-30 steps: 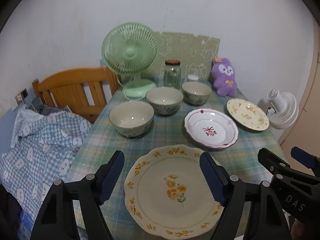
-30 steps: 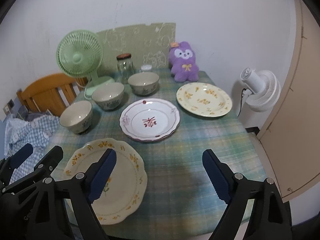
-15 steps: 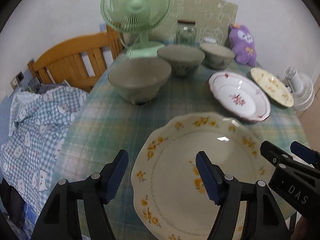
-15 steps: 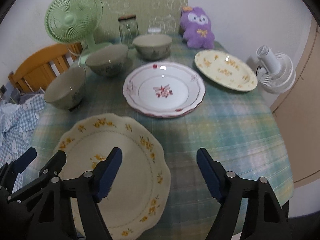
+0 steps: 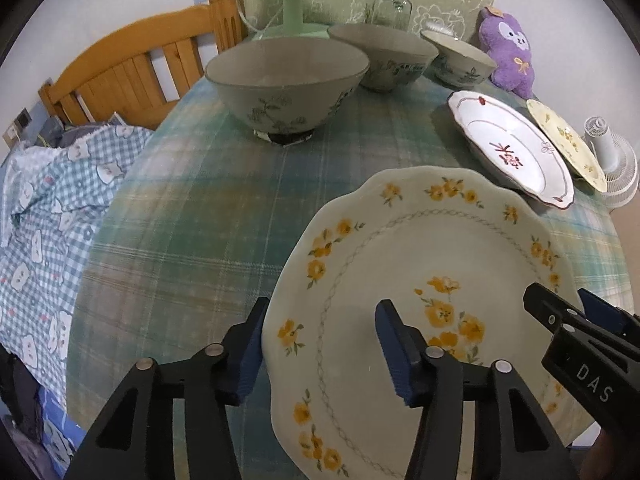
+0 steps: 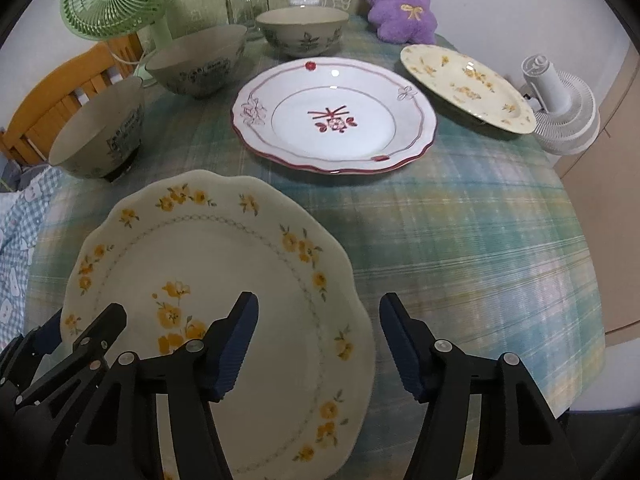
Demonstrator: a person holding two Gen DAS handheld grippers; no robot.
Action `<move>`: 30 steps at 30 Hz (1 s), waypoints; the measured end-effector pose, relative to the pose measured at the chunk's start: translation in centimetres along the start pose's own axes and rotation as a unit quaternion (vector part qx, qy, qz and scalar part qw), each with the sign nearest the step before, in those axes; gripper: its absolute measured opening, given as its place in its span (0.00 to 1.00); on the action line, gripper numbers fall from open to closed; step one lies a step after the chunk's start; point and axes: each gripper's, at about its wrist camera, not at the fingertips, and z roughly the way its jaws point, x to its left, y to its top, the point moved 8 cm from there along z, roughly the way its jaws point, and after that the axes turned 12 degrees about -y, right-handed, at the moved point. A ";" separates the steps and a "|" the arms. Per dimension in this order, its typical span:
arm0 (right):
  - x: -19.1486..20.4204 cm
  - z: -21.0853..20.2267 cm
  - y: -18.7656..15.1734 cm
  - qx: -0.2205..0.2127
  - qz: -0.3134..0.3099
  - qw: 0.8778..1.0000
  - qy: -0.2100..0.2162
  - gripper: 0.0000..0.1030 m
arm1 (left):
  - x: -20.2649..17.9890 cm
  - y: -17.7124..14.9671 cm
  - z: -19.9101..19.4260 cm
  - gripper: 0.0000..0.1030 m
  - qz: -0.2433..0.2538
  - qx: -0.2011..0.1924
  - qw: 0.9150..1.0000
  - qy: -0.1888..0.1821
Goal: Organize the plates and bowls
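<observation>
Both grippers, left (image 5: 320, 344) and right (image 6: 318, 344), are matte black plastic with skeletal, cut-out arms, silver round rivets at the joints and ribbed dark blue pads (image 6: 234, 344); white letters "DAS" mark one body.

I am bringing my left gripper (image 5: 318, 346) and right gripper (image 6: 318, 344) down, straddling opposite rims of the yellow-flowered plate (image 5: 424, 320).

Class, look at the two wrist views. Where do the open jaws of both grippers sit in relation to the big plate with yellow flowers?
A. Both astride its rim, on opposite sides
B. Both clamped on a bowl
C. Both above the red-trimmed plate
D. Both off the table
A: the left gripper straddles the yellow-flower plate at its left rim, the right gripper at its right rim, both open.
</observation>
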 end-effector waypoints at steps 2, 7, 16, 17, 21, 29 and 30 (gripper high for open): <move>0.2 0.4 0.1 0.007 -0.001 1.000 -0.003 0.60 | 0.1 0.0 0.2 0.51 0.001 0.002 1.000 -0.003; 0.3 1.3 0.3 0.015 0.008 1.000 -0.008 0.60 | 0.0 0.3 0.3 0.52 0.013 0.007 1.000 -0.004; 0.7 0.9 0.1 0.026 0.004 0.999 -0.024 0.60 | -0.1 1.0 0.5 0.52 0.022 0.024 0.999 -0.008; 0.7 0.7 0.1 0.027 0.003 0.999 -0.026 0.60 | -0.2 1.0 0.4 0.52 0.025 0.025 0.999 -0.006; 0.1 0.1 -0.2 0.031 0.012 0.999 -0.024 0.60 | -0.7 0.9 -0.4 0.52 0.038 0.032 0.999 -0.003; -2.9 -2.4 0.3 0.018 0.045 0.998 -0.039 0.60 | -3.4 2.0 -2.2 0.51 0.065 0.015 0.997 -0.025; -3.3 -2.7 0.3 0.015 0.049 0.998 -0.041 0.60 | -4.0 2.2 -2.4 0.51 0.071 0.013 0.997 -0.027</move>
